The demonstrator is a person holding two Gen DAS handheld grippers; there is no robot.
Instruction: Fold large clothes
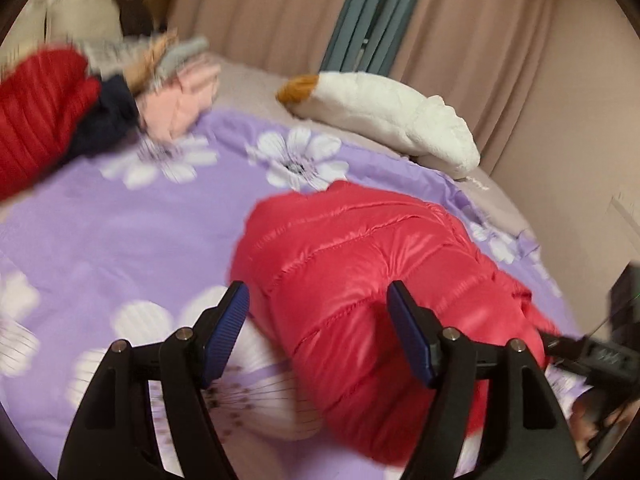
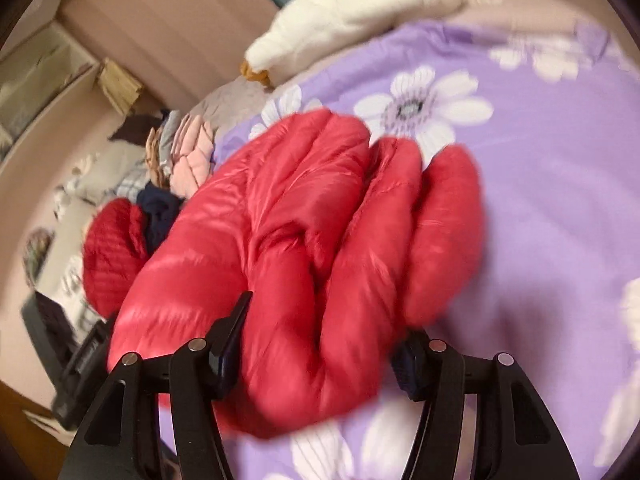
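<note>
Now lying bundled on the purple floral bedspread (image 1: 120,220): a shiny red quilted puffer jacket (image 1: 360,280). Left gripper (image 1: 318,312) is hovering, jaws spread, pads clear. Right gripper (image 2: 320,336) is straddling the jacket's end; whether its pads press, I cannot tell.

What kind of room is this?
Most likely a bedroom: a purple flowered bedspread covers a bed, a white plush toy lies along its far edge, and curtains hang behind.
</note>
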